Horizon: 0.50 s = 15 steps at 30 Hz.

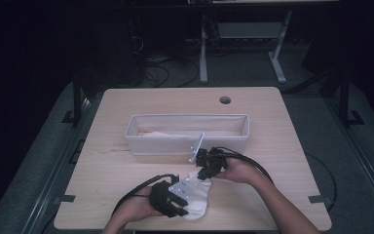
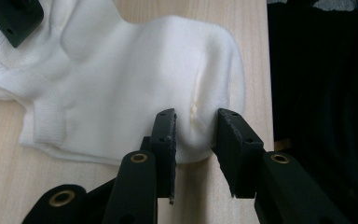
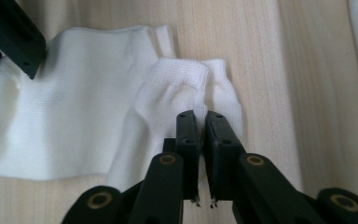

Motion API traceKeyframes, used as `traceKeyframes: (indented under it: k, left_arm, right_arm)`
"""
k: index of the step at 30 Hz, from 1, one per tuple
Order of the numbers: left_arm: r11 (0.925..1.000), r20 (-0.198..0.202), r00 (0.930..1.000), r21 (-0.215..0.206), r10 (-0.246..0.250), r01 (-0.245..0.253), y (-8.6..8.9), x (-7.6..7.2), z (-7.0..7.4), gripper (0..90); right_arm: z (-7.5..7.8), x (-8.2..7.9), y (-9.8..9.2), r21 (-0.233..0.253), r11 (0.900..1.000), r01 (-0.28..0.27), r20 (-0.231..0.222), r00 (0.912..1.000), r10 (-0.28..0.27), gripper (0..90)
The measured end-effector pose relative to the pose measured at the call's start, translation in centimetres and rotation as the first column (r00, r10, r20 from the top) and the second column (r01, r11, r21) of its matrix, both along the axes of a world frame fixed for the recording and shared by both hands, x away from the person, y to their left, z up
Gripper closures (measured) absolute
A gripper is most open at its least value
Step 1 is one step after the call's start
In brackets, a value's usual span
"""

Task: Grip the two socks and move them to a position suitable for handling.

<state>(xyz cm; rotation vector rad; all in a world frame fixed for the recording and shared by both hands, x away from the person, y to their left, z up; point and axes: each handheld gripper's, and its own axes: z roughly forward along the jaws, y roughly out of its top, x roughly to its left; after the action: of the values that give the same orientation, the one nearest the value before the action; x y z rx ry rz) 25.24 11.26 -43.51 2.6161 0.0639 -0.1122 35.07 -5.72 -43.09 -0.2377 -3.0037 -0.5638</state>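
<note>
Pale wooden table (image 1: 126,105), grey floor (image 1: 243,68) — dark room, white-legged desk (image 1: 203,53) behind

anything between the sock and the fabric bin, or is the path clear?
Nothing visible lies between them. The white sock sits on bare table just in front of the bin; its near wall is the one thing to lift over. The right gripper is pinching the cuff.

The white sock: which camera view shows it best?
The left gripper view: the sock is large there, its toe between that gripper's jaws. The right gripper view shows its pinched cuff; the high view shows it small.
</note>
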Motion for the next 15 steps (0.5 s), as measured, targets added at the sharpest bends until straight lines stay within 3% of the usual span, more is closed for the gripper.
traceKeyframes:
  k: [7, 15]
  left_arm:
    - [0.9998, 0.016, 0.9999, -0.018, 0.002, -0.002, 0.1, 0.1, 0.5, 67.9]
    - [0.9998, 0.013, 0.9999, -0.022, 0.0, 0.0, 0.0, 0.3, 0.4, 67.9]
  right_arm:
    - [3.0, -0.4, 0.1, 0.029, 0.999, 0.024, 0.06, 0.9979, -0.026, 85.4]
    - [0.1, 1.2, 1.1, -0.043, 0.996, 0.076, 0.022, 0.9969, -0.075, 83.7]
